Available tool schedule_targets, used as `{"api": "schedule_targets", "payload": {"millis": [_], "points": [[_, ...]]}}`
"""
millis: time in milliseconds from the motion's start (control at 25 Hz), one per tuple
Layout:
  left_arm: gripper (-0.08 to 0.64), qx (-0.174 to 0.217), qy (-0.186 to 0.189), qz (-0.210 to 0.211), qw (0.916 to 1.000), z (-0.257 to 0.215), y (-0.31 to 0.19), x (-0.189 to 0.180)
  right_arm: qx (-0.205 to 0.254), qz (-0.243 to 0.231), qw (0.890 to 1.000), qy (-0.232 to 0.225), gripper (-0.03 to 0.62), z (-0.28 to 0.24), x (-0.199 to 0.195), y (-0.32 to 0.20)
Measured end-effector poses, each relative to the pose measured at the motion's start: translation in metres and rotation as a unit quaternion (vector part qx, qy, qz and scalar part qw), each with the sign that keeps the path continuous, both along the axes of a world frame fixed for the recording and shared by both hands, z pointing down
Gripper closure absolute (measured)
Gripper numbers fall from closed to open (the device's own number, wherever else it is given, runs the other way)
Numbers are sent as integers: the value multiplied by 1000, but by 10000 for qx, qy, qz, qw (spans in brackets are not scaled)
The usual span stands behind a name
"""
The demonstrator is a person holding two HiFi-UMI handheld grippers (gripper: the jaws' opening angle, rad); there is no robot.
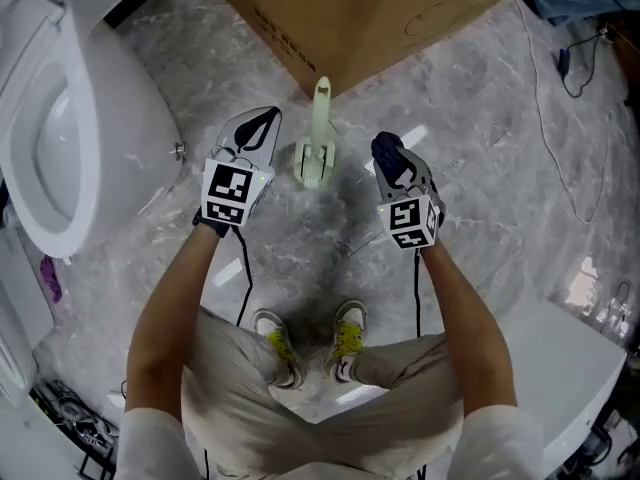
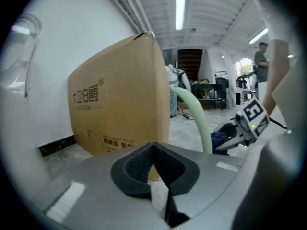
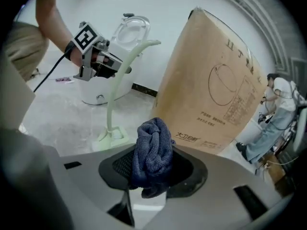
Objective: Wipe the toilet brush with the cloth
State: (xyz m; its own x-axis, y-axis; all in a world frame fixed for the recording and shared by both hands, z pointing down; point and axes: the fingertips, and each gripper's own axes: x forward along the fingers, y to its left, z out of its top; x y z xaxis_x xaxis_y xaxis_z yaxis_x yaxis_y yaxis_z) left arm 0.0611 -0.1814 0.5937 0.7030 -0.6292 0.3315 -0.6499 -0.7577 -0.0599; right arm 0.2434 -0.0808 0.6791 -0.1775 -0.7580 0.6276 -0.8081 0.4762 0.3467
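Because the left gripper view looks straight along the left gripper (image 2: 154, 163), I can read its two dark pads pressed together with nothing between them. My right gripper (image 1: 392, 160) is clenched on a bunched dark blue knitted cloth (image 3: 152, 150), which bulges over the pads and hides their tips. Just beyond, between the two grippers, the pale green plastic toilet brush (image 1: 320, 118) stands upright on the grey marbled floor (image 1: 480, 118), touching neither pair of fingers. Its curved handle rises near the left gripper's tips but apart from them, and the cloth sits off to its right. I cannot see the bristles, sunk in the pale green holder (image 3: 111, 137). Behind stands a large brown cardboard box (image 1: 380, 18), cut off at the top edge. A white toilet (image 1: 100, 118) sits far left, partly out of view.
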Motion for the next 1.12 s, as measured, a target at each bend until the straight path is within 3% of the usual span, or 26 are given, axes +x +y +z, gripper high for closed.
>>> {"api": "schedule_targets", "payload": {"millis": [80, 200, 360, 600, 800, 920, 1120], "points": [[560, -380, -75, -338, 9987, 7, -1, -9, 97, 441, 9989, 126, 439, -12, 8, 7], [560, -656, -264, -545, 9960, -14, 24, -21, -9, 1133, 9932, -252, 437, -41, 8, 28], [560, -678, -375, -367, 9963, -92, 70, -16, -139, 825, 9947, -592, 437, -117, -20, 66], [560, -931, -93, -507, 9943, -233, 131, -6, -247, 633, 9930, -965, 437, -257, -53, 114], [560, -806, 0, -489, 9955, -357, 163, -7, -16, 683, 9886, -1340, 436, -381, -57, 133], [560, -602, -139, -437, 9971, -426, 186, -12, 89, 824, 9842, -1566, 436, -452, -48, 145], [560, -451, -63, -516, 9976, -524, 221, -17, 318, 908, 9784, -1830, 436, -558, -37, 158]]}}
